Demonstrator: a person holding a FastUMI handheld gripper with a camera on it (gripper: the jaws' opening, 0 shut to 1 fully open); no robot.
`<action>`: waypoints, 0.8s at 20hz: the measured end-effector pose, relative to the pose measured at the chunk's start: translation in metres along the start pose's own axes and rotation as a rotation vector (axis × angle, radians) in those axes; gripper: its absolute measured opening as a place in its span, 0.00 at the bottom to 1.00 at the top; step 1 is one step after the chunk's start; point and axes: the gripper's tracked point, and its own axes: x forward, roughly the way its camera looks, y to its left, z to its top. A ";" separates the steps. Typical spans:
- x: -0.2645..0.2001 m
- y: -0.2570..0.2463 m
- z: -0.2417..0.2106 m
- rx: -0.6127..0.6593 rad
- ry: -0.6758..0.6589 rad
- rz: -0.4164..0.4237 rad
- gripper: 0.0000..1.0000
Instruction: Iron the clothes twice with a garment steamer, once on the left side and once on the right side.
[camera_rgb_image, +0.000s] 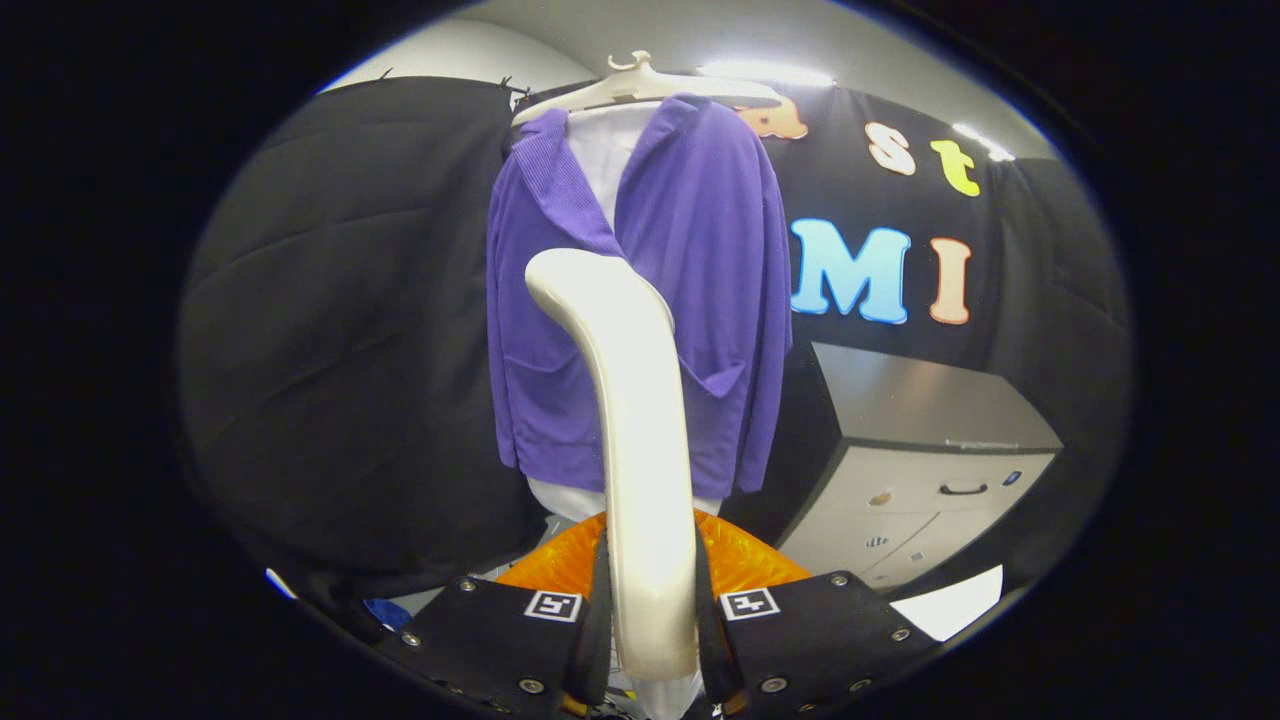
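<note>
Claw (650, 640) is clenched on the steamer (640, 440) handle, its head up against the purple cardigan (700, 240) hanging on the hanger (640, 85). Risk: the handle slips or twists in those 2 fingers, and the head drifts off its side.

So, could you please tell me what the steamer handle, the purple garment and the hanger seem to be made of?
Steamer handle, clamped between the tool's fingers: probably glossy cream plastic, given its bright sheen. Purple garment: a soft knit, with ribbing along the collar. Hanger: likely smooth pale plastic, moulded in one piece.
</note>
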 end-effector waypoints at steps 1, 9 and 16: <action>0.003 0.006 0.015 -0.001 -0.027 0.008 0.36; 0.027 0.050 0.130 0.002 -0.230 0.037 0.36; 0.048 0.080 0.192 0.030 -0.329 0.010 0.36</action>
